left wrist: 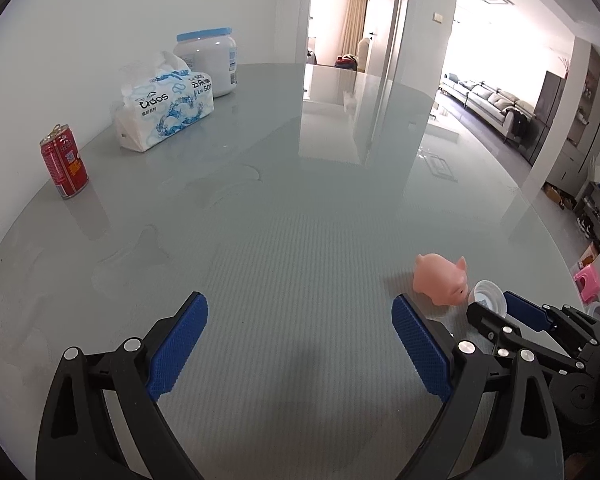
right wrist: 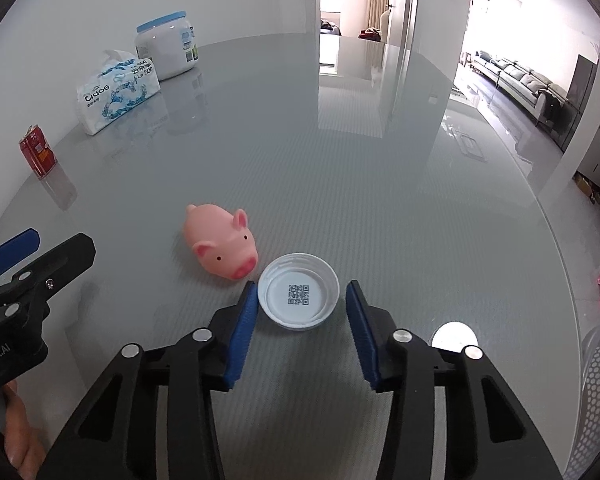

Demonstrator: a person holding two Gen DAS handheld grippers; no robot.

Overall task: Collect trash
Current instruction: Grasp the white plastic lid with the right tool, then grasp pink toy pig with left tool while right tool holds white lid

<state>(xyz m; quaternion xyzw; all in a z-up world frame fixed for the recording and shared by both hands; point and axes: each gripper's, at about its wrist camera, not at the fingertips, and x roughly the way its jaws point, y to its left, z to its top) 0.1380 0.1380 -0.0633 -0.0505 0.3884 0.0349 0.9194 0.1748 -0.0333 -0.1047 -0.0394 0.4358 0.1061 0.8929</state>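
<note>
The shiny gray table (right wrist: 340, 152) sits in a bright room with a white wall and an open doorway far past the jaws. The white cap (right wrist: 299, 297) is round, lying open side up, with a black square code inside. It sits between the wide-open jaws of the right gripper (right wrist: 302, 300), touching the left pad. A pink toy pig (right wrist: 220, 246) is just beside it. The left gripper (left wrist: 300, 320) is open over bare table.

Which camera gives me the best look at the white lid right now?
The right wrist view. The white lid lies open side up, its QR code showing, framed by the right claw, whose jaws stand open. The left wrist view shows only the lid's edge, half hidden behind the right claw beside the pink pig.
</note>
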